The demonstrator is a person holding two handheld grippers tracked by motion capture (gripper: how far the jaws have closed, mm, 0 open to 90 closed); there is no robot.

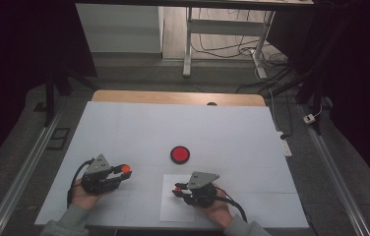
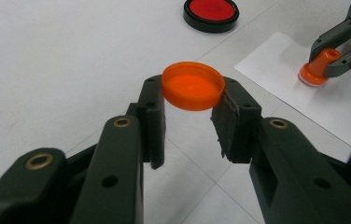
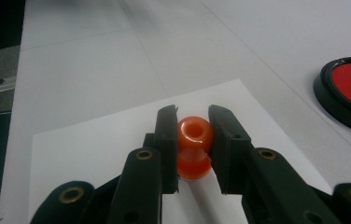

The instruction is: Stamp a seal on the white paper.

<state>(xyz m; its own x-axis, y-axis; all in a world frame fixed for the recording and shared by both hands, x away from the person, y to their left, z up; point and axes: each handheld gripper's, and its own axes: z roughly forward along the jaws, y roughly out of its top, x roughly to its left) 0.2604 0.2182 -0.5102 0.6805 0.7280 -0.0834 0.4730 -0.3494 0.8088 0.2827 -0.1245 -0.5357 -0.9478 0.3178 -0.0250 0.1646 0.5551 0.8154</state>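
Table (image 1: 124,128): I see a white top, with a bare wooden strip along its far edge.
Red disc (image 1: 179,154): round, black-rimmed, lying flat on the table near its middle.
Desk frame (image 1: 189,44): white legs standing on the floor beyond the table.
Cables (image 1: 227,49): I see dark loops on the floor under that frame.
Rails (image 1: 18,182): one metal rail runs along each side of the table.
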